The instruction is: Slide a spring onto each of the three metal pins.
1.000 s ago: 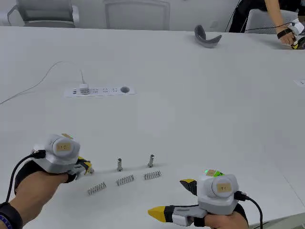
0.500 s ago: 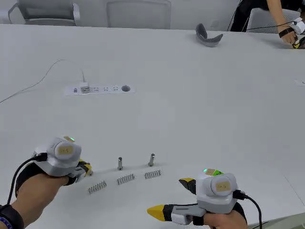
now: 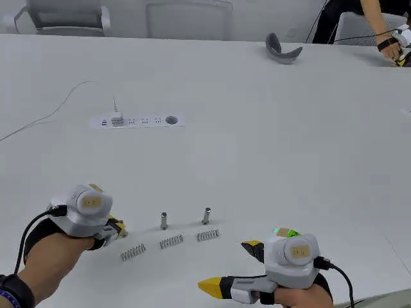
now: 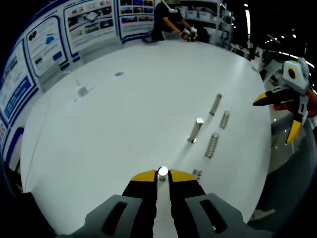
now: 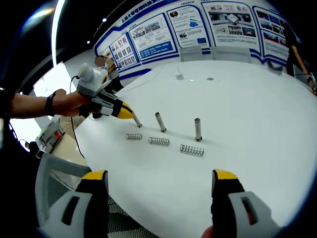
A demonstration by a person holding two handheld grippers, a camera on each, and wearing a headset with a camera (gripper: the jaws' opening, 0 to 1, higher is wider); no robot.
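1. Nothing on the bench has shifted over the last second. Both grippers stay where they were, and only the head camera has drifted slightly.
2. The white table [image 3: 270, 147] spans the head view, and all the task parts are gathered near its 6 o'clock edge.
3. The left gripper [image 3: 119, 226] sits at 8 o'clock in the head view. Its jaws are clenched on the first pin [image 4: 162, 173], whose top end shows between the yellow tips in the left gripper view.
4. The right gripper [image 3: 231, 265] sits at 5 o'clock in the head view. Its jaws are spread wide with nothing between them, well apart from the parts.
5. The power strip [image 3: 138, 120] lies at 11 o'clock from the pins. A white plug [image 3: 116, 118] is in it, and its cable [image 3: 45, 115] trails off towards 9 o'clock.
6. The middle pin [image 3: 164, 221] and the right pin [image 3: 206, 215] stand upright, in a line at 3 o'clock from the left gripper's tips.
7. Three springs lie flat in a row, none on a pin.
   - The first spring [image 3: 133, 252] is at 5 o'clock from the left gripper's tips.
   - The second spring [image 3: 171, 241] is at 5 o'clock, just beside the middle pin.
   - The third spring [image 3: 207, 235] is at 6 o'clock from the right pin.
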